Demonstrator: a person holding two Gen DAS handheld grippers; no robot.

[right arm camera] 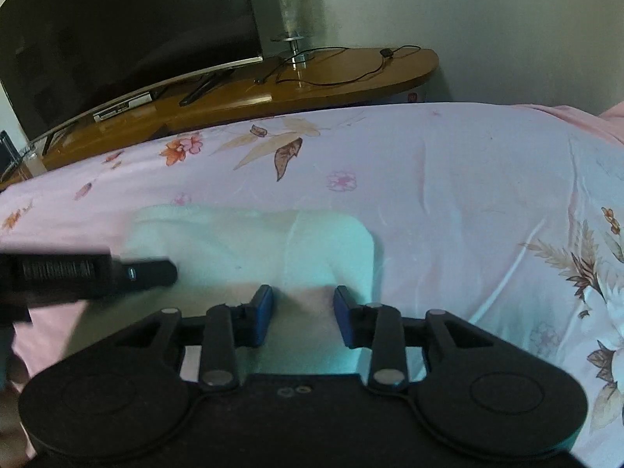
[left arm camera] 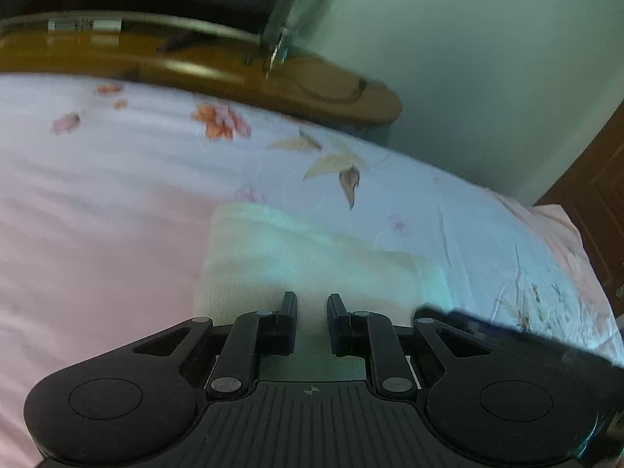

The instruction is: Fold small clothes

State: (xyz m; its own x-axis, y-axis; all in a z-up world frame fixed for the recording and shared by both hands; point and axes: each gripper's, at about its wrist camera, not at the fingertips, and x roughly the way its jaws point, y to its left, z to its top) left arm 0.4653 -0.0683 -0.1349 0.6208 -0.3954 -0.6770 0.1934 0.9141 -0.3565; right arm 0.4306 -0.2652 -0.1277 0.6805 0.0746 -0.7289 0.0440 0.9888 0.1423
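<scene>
A small white cloth lies folded on the pink flowered bedsheet. My left gripper is at the cloth's near edge. Its black fingers stand a narrow gap apart, white fabric fills that gap, and they look closed on it. In the right wrist view the same cloth lies just ahead of my right gripper. That gripper is open, its blue pads are wide apart above the cloth's near right corner, and nothing is pinched between them. The left gripper's black tip reaches in over the cloth's left side.
Beyond the bed's far edge stands a curved wooden TV stand. It carries a dark television, a glass lamp and a loose cable. A brown door is at the far right. The bedsheet stretches away to the right.
</scene>
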